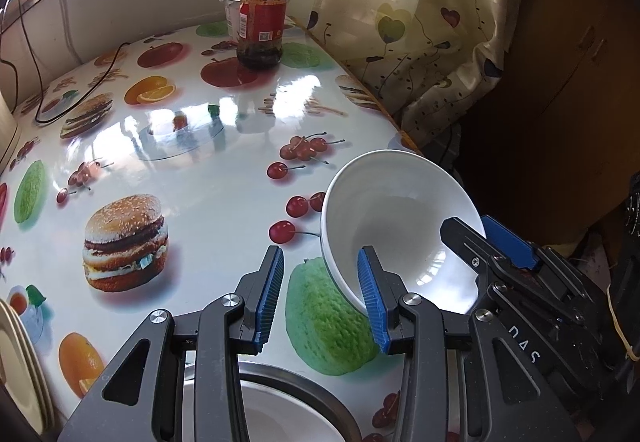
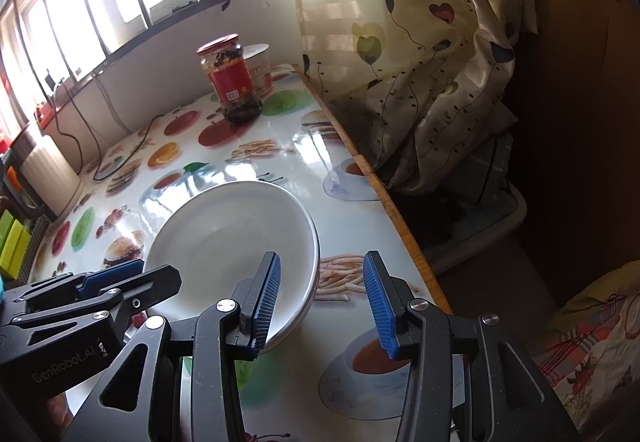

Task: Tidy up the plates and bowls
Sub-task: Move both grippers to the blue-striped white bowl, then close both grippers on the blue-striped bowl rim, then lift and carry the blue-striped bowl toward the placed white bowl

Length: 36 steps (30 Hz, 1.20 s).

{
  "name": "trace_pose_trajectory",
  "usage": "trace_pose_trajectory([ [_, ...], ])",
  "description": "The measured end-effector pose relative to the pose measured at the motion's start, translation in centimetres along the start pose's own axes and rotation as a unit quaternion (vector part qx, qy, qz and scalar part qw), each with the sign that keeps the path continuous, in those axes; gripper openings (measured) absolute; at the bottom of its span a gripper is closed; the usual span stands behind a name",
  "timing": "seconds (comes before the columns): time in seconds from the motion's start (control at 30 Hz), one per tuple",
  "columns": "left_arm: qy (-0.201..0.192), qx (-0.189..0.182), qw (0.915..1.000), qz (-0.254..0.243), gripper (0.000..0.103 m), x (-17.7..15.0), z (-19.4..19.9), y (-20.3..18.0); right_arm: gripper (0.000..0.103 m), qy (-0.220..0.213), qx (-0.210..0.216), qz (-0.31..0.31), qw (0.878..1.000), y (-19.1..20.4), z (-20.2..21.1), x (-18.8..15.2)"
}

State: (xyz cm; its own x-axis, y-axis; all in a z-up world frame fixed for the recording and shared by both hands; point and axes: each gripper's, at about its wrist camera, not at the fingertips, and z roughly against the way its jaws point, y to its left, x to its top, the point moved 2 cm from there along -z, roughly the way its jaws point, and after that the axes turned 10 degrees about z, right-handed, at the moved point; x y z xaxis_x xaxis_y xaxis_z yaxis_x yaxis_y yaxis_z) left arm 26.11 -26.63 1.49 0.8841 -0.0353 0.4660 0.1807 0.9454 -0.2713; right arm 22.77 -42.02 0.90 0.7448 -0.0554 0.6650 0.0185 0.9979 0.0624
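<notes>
One bowl (image 2: pixel 224 242) tilted on counter (image 1: pixel 192 170); both grippers, left (image 1: pixel 320 298) and right (image 2: pixel 320 306), open, straddling rim, likely to lift for stacking.

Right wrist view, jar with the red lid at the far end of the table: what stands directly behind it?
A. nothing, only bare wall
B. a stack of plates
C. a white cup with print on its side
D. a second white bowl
C: a white cup with printed lettering stands close behind the jar, partly hidden by it, near the table's far corner by the curtain.
</notes>
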Motion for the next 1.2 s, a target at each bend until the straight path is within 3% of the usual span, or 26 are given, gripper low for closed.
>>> trace_pose_trajectory([
  [0.1,0.001,0.002,1.0000,-0.001,0.040,-0.1,-0.2,-0.1,0.037,-0.002,0.004,0.000,1.000,0.0,-0.2,0.1],
  [0.17,0.000,0.003,1.0000,-0.001,0.039,0.0,-0.3,-0.1,0.028,0.000,0.004,0.003,1.000,0.0,-0.4,0.1],
  [0.23,-0.001,0.000,1.0000,-0.003,0.031,0.0,-0.3,-0.3,0.025,0.002,0.009,0.005,1.000,0.1,-0.6,0.2],
  [0.43,-0.002,-0.001,1.0000,-0.007,0.024,0.0,-0.4,-0.6,0.015,0.000,0.015,0.009,1.000,0.5,-0.6,0.3],
  [0.5,-0.003,-0.001,0.9999,-0.011,0.019,0.0,-0.4,-0.8,0.015,0.000,0.012,0.011,1.000,0.7,-0.6,0.3],
  [1.03,-0.011,0.004,0.9998,-0.017,0.018,-0.1,-0.1,-1.0,0.015,0.002,0.029,-0.012,1.000,0.2,-0.6,0.1],
  [1.2,-0.016,0.006,0.9997,-0.018,0.018,-0.1,0.0,-1.0,0.014,0.005,0.013,-0.006,1.000,0.4,-0.6,0.0],
])
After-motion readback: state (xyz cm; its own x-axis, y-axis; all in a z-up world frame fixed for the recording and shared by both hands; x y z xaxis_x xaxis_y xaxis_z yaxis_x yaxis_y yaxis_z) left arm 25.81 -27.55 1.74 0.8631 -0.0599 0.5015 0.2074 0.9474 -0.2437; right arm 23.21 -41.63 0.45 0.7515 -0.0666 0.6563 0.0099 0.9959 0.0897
